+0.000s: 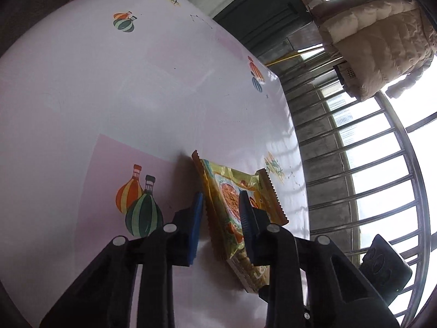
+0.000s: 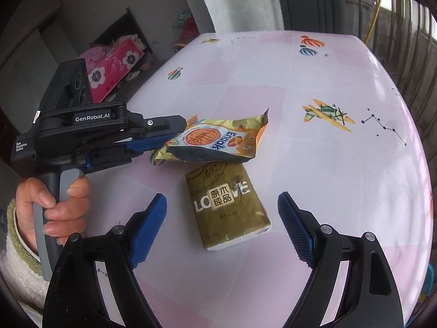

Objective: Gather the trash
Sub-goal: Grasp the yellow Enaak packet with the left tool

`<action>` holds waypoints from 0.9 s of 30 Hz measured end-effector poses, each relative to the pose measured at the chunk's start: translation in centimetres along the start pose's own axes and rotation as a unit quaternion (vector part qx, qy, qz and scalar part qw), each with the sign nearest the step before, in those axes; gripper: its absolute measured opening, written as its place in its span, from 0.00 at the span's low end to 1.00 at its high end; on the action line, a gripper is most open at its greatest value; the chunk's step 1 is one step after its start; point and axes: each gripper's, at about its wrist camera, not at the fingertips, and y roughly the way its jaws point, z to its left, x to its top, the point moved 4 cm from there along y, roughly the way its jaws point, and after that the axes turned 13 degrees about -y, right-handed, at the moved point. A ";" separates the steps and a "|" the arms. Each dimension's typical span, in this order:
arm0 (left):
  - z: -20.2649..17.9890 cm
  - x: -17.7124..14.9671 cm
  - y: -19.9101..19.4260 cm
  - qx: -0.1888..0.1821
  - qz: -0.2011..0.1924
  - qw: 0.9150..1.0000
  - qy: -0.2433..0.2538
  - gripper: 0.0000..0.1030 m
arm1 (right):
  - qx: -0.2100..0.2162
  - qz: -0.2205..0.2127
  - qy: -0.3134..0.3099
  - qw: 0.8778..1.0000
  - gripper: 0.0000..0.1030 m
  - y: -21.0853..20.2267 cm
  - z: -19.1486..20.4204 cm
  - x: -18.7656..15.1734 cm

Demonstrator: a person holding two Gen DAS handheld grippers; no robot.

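The left gripper pinches a crinkled foil Enaak snack wrapper, lifted above the glossy pink tablecloth. The right gripper, jaws spread wide, hovers over a soft rectangular tissue pack, its far end hidden beneath the wrapper.

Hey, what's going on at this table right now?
A person is clearing trash with a hand-held gripper in each hand. The left hand-held gripper has pinched one end of a yellow snack wrapper and holds it lifted above the pink patterned table. The right hand-held gripper is open, its fingers either side of a gold tissue pack that lies flat on the table, not yet gripped.
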 end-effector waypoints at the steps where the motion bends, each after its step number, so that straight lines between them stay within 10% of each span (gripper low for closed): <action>1: 0.0 -0.1 0.3 0.006 -0.001 1.000 0.008 0.15 | -0.005 0.010 -0.008 1.000 0.74 0.6 0.1 -0.1; 4: 0.5 -0.2 0.9 0.015 -0.001 1.000 0.019 0.11 | -0.007 0.027 -0.008 1.000 0.57 1.3 0.2 -0.6; 21: 5.3 -11.5 -7.0 0.075 -0.005 0.992 0.100 0.08 | -0.038 0.058 0.081 0.994 0.56 -5.8 -0.2 -10.0; 23: 5.9 -12.7 -8.3 0.081 -0.017 0.991 0.101 0.14 | -0.041 0.054 0.093 0.993 0.59 -6.3 0.2 -10.7; 27: 5.9 -14.1 -9.9 0.072 -0.057 0.990 0.104 0.69 | -0.042 0.037 0.118 0.991 0.72 -6.5 0.3 -10.8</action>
